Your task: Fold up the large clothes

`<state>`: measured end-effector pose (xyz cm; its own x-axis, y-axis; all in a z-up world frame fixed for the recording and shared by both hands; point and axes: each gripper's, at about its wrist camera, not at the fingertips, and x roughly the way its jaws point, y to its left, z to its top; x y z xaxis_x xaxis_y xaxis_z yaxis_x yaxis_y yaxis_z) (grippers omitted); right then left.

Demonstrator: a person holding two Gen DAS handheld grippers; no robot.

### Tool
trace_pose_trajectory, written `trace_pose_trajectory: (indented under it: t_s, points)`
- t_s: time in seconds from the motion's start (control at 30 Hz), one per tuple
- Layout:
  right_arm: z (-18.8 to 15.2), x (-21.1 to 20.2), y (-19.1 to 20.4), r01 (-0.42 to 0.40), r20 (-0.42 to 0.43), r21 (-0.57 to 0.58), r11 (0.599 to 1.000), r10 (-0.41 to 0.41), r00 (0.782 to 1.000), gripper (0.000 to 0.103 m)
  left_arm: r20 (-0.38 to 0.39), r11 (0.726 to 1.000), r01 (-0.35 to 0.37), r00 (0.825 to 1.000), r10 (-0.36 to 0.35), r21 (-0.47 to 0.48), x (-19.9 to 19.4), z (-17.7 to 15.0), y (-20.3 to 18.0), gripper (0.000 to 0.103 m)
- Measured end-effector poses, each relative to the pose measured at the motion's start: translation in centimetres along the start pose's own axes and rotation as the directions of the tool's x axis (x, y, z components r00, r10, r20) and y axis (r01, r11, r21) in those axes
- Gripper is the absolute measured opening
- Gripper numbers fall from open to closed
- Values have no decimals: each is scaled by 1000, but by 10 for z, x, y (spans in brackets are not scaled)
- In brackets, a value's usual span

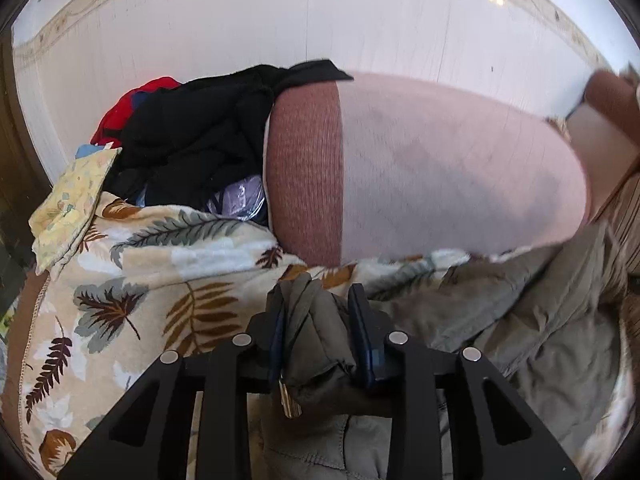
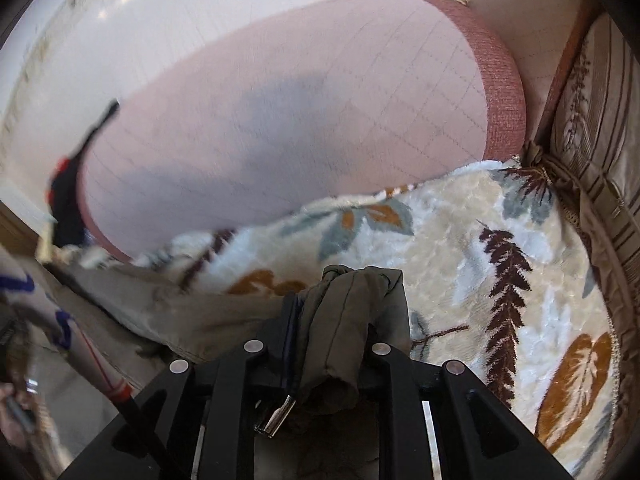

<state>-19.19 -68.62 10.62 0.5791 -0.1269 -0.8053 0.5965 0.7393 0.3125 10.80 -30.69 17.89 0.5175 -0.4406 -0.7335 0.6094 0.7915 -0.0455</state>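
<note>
Olive-green fabric is bunched between the jaws of both grippers. In the left wrist view, the left gripper [image 1: 318, 312] has a thick wad of the olive garment [image 1: 532, 340] pinched between its two dark fingers, with folds standing up past the fingertips and a small metal zip pull [image 1: 289, 400] hanging below the left finger. The rest of the garment spreads away to the right across a leaf-patterned plush blanket [image 1: 168, 280], lying flat but creased.

In the right wrist view, the right gripper [image 2: 344, 304] likewise clamps a fold of the same olive garment [image 2: 352, 320]; the cloth drapes over its right finger and hides it, and a shiny metal zip pull [image 2: 276, 416] dangles beneath. From here the garment runs off to the left over the leaf-patterned plush blanket [image 2: 500, 240].

Beyond the blanket stands a pale pink cushioned bolster [image 1: 460, 168] with a reddish-brown woven end panel [image 1: 306, 168], set against a white wall [image 1: 200, 32]. To its left is a heap of black clothing [image 1: 192, 136] with a red garment [image 1: 120, 108] behind it, and a small yellow patterned pillow [image 1: 72, 200] rests at the blanket's edge. In the right view, a striped beige cushion [image 2: 600, 120] sits to the right of the bolster.
</note>
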Motion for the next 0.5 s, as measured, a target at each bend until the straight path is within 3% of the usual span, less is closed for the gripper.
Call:
trace_pose_trajectory:
  t_s: [0.03, 0.07, 0.1, 0.13, 0.2, 0.27, 0.3, 0.33, 0.37, 0.5]
  points:
    - [3, -7, -2, -27, 4, 20, 999, 27, 1000, 20, 3, 1000, -4, 1000, 4, 4, -5, 6, 0, 31]
    - [5, -15, -5, -51, 6, 38, 998, 51, 999, 20, 18, 999, -29, 999, 29, 16, -10, 11, -1, 45]
    - [7, -20, -5, -70, 8, 50, 996, 70, 998, 21, 50, 997, -76, 996, 74, 30, -17, 15, -1, 70]
    - [9, -26, -7, -95, 7, 67, 993, 94, 996, 22, 92, 993, -111, 990, 108, 39, -25, 20, 0, 78]
    - [12, -29, -10, -146, -19, 88, 985, 148, 989, 25, 108, 995, -93, 990, 90, 25, -35, 26, 6, 81]
    - [10, -31, -15, -169, -21, 104, 980, 172, 985, 36, 124, 994, -111, 986, 108, 20, -44, 28, 11, 81]
    - [8, -36, -19, -173, 4, 123, 977, 174, 985, 43, 131, 994, -110, 986, 106, 20, -47, 28, 11, 81]
    - [9, -41, -25, -178, 30, 142, 974, 175, 984, 63, 135, 994, -108, 985, 104, 19, -49, 27, 11, 81]
    - [10, -48, -33, -187, 63, 165, 969, 179, 982, 71, 140, 995, -99, 986, 95, 18, -51, 26, 10, 81]
    - [13, -73, -31, -174, 130, 135, 976, 157, 979, 71, 149, 997, -32, 989, 22, 65, -55, 15, -22, 81]
